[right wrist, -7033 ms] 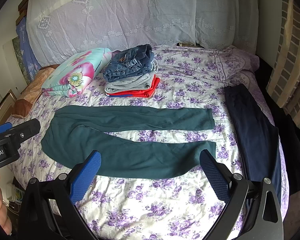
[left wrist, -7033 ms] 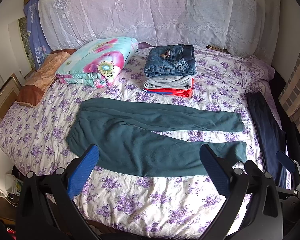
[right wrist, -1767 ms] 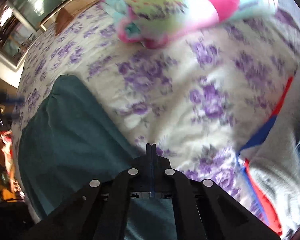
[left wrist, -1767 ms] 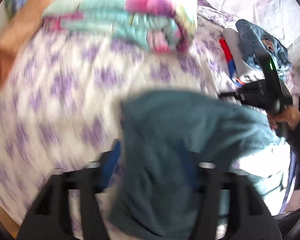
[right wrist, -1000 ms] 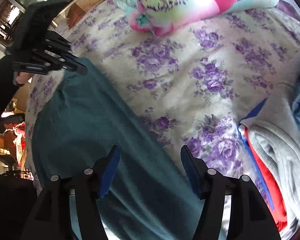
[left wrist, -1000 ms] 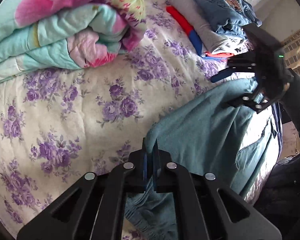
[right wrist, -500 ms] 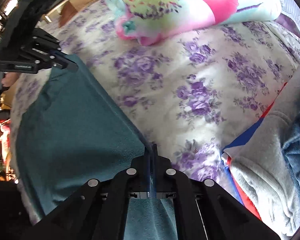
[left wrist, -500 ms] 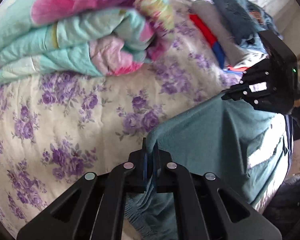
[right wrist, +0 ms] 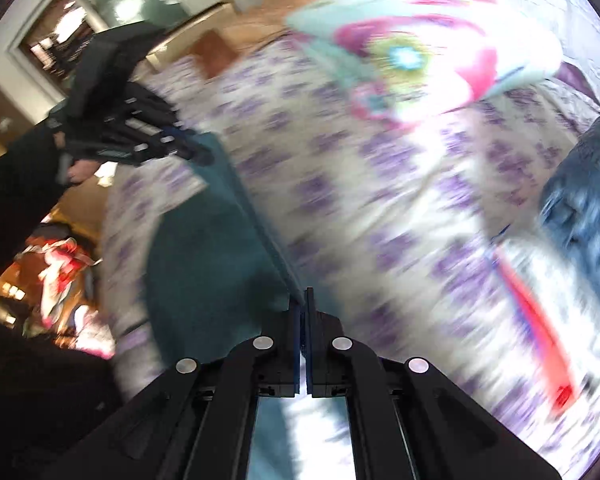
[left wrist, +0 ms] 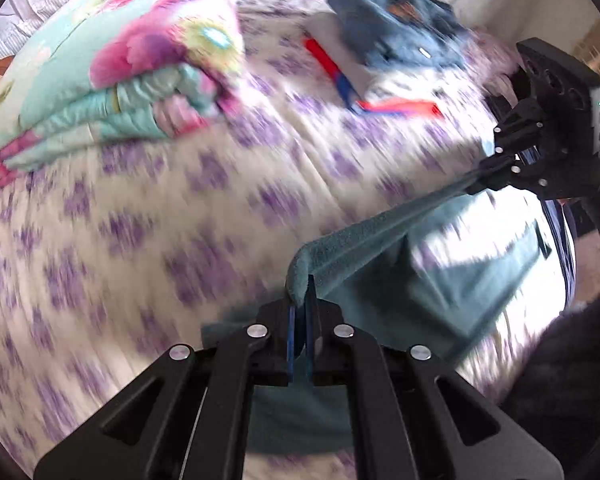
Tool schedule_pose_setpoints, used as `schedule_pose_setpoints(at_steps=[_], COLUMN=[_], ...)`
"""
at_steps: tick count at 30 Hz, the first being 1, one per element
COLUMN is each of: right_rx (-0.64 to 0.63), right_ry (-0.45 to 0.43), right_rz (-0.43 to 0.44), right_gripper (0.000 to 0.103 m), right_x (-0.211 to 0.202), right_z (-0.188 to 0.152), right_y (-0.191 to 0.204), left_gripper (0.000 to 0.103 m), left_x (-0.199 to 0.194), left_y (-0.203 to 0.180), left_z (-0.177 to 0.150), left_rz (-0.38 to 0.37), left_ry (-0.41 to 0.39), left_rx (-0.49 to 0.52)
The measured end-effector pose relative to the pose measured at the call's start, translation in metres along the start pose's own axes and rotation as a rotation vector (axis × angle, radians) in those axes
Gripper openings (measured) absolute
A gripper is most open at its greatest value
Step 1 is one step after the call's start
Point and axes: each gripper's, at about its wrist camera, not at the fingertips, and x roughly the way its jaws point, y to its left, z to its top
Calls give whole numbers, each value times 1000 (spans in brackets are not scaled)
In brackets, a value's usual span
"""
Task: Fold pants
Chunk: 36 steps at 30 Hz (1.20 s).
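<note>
Left to right, quick notes for you. Your left gripper (left wrist: 300, 312) is pressed together on a corner of the teal pants (left wrist: 412, 280), with a fat roll of fabric bulging above the pads. Your right gripper (right wrist: 303, 312) is also clamped tight on the same edge further along, so the hem runs taut between the two, lifted off the floral bedsheet (left wrist: 140, 220), while the rest of the pants hangs and drags behind.

Risks, as I judge them:
- Both pinches sit close to the fabric edge; a hard pull apart could slip the cloth out of one grip and drop the fold.
- The frames are smeared, so you look to be moving fast. A swung trailing leg could land creased or off-line.
- On the left, the folded quilt (left wrist: 112, 64) lies near the path. On the right, the stack of folded clothes (left wrist: 396, 40) is near too, with jeans on top and grey and red pieces under them. A loose leg could snag it or knock it askew.
- If only one layer is pinched, the lower layer stays behind. I can't tell how many layers each grip has.

Containers: none visible, no basket or bin. Everything lies straight on the bed.
</note>
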Motion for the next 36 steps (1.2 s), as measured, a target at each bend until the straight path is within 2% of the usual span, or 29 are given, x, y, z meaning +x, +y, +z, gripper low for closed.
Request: schedule_pose_setpoints(at_steps=[4,9,13,16,17,18,19,21,24,27,29,30,32,34,35,36], right_rx=[62,175,178,198,211,228,235,239,219,209,206,203,203,214,225,233], right_ry=[52,98,109,138,144,144,140,135,128,119,114,112,111,111,111,107], right_rz=[40,109,53,12,10,11,10,2,-22,-43,-48,-52,-48,-31,-1,29], right_gripper=[2,2,2,2,2,2,2,2,2,5,6,6,6,9,19,33], right_x=[31,80,100,112,116,118,119,118,122,124,124,124,121,117,110,103], right_z=[-39,-75,-92,-103,-105,-106,-106,-104,-105,-106,-106,-107,-107,-109,-111,-114], right_y=[59,90,103,99,98,96,95,94,101,108,111,114,116,120,121,122], left_gripper=[3,3,7,12,16,30,50,62,63,63,63,63,63,59,55,47], left_x=[8,38,52,53,49,43,35,15,-18,-40,-36,-25,5,48,62,84], left_y=[-27,-31,-21,-16,-15,-13,-12,-9,-7,-28,-50,-63,-78,-83,-83,-80], left_z=[-59,-109,-123,-127,-128,-130,-133,-142,-146,-136,-122,-114,-103,-103,-105,-112], left_rz=[0,35,51,24,10,-3,3,7,17,-44,-36,-24,-10,37,43,67], left_ry=[66,146,161,156,153,145,131,96,33,-71,-117,-129,-102,-19,15,81], left_rx=[-18,-65,-90,-110,-119,-129,-134,-145,-203,-235,-258,-303,-378,-479,-518,-573])
